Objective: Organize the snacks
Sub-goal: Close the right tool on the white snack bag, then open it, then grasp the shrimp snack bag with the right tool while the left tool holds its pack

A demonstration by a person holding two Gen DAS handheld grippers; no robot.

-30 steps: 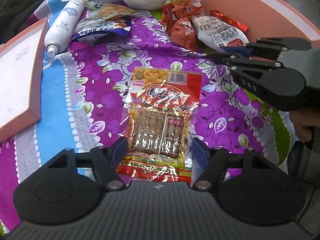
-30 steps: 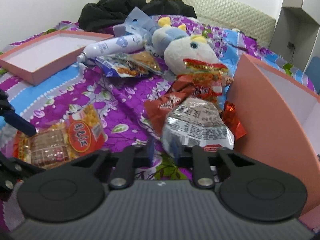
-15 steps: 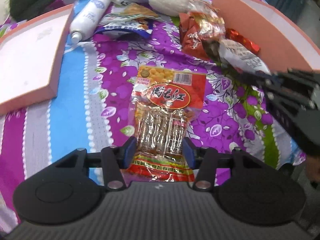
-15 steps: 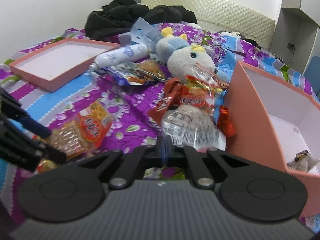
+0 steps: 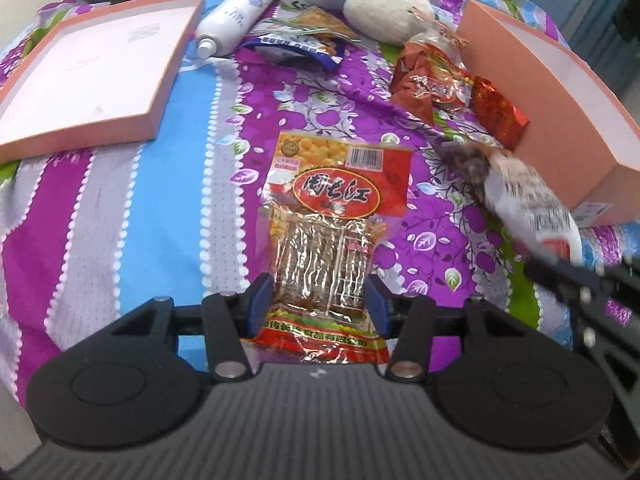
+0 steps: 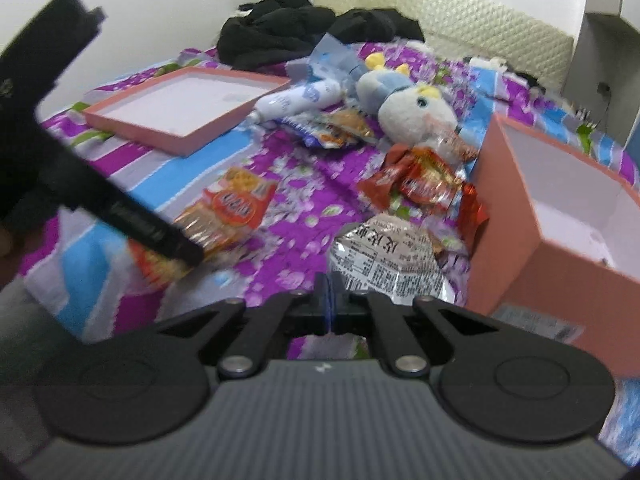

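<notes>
The left tongs (image 5: 316,304) straddle the near end of the red snack packet (image 5: 334,236), blue pads touching its edges, seemingly clamped; its long axis runs straight up the frame. The right tongs (image 6: 330,300) are pinched on the silver snack bag (image 6: 386,256), just left of the deep pink box (image 6: 560,216) at right. Everything lies on a purple floral bedspread (image 5: 100,200), headboard at top.

At the bottom centre of the frame, the left gripper (image 5: 316,306) has its blue-padded fingers (image 5: 256,306) pressed against both sides of a flat red-and-yellow clear-windowed snack packet (image 5: 332,236) lying on the purple floral bedspread (image 5: 100,208). At the right edge, the black right gripper (image 5: 576,280) holds a blurred white crinkly snack bag (image 5: 528,204) beside a tall pink cardboard box (image 5: 560,92); a shallow pink box lid (image 5: 92,68) sits upper left.
</notes>
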